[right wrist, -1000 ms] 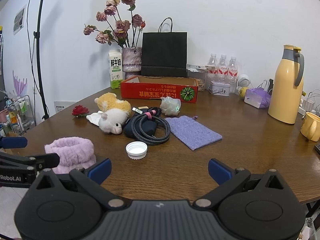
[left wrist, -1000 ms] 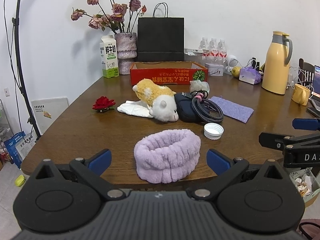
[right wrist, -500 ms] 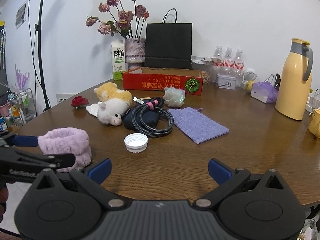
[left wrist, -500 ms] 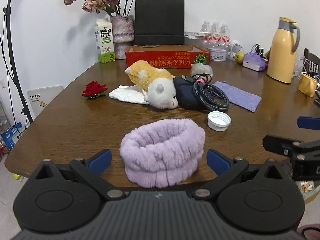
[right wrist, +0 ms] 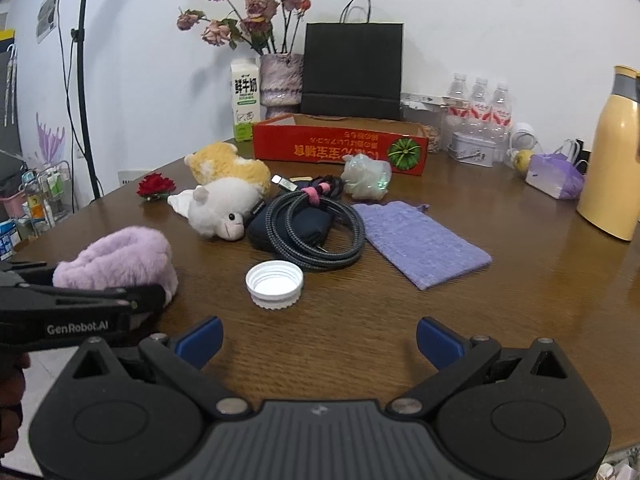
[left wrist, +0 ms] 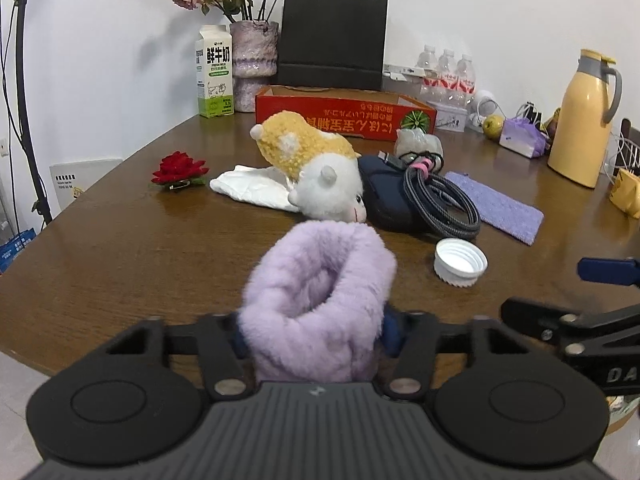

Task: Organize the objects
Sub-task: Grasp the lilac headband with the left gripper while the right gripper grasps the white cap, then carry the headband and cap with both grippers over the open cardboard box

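Note:
My left gripper is shut on the fluffy purple headband at the near edge of the wooden table, squeezing it narrow. The headband also shows in the right wrist view, held by the left gripper. My right gripper is open and empty over the near table edge, just short of a white bottle cap. Beyond lie a plush sheep, a coiled cable on a dark pouch, a purple cloth pouch, a red flower clip and a white tissue.
A red cardboard box stands at the back, with a black paper bag, a vase of dried roses and a milk carton behind it. A yellow thermos and water bottles stand at the back right.
My left gripper moved forward around the purple headband and closed on it, squeezing it narrow. My right gripper advanced a little toward the bottle cap and stayed open.

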Action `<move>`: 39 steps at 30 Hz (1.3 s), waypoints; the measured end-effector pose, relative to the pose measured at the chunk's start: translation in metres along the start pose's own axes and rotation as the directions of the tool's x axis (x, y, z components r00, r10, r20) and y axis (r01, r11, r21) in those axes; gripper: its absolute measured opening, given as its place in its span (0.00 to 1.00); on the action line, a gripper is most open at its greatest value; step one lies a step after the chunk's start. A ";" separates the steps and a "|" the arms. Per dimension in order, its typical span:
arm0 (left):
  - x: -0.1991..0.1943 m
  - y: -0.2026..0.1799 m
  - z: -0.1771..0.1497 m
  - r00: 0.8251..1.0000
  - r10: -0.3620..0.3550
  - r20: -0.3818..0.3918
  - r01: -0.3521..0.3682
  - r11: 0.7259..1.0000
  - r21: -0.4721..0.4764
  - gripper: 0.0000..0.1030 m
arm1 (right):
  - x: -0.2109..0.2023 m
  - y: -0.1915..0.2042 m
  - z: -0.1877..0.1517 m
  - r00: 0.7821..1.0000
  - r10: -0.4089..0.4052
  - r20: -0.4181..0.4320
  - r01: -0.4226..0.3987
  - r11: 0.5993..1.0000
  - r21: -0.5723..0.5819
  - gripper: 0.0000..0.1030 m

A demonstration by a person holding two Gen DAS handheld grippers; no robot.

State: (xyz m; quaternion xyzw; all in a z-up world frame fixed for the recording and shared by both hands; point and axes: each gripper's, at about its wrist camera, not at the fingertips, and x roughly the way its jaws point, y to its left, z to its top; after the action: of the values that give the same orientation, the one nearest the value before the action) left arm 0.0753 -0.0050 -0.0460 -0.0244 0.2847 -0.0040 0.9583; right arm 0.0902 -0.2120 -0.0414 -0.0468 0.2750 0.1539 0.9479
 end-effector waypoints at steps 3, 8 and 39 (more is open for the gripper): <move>0.004 0.007 0.004 1.000 -0.007 0.005 0.007 1.000 -0.017 0.38 | 0.012 0.005 0.004 1.000 0.010 -0.008 -0.010 1.000 -0.012 1.00; 0.012 0.019 0.010 1.000 -0.001 0.017 0.002 0.999 -0.039 0.38 | 0.030 0.013 0.011 1.000 0.015 -0.022 -0.016 1.000 -0.024 1.00; -0.008 0.030 0.042 0.993 -0.044 0.108 0.044 0.999 -0.002 0.39 | 0.030 0.023 0.034 0.998 0.037 0.059 -0.037 0.999 -0.005 0.38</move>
State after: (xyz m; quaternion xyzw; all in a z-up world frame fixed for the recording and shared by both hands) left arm 0.0919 0.0273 -0.0079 -0.0330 0.2318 -0.0230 0.9719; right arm 0.1243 -0.1759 -0.0290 -0.0387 0.2475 0.1732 0.9525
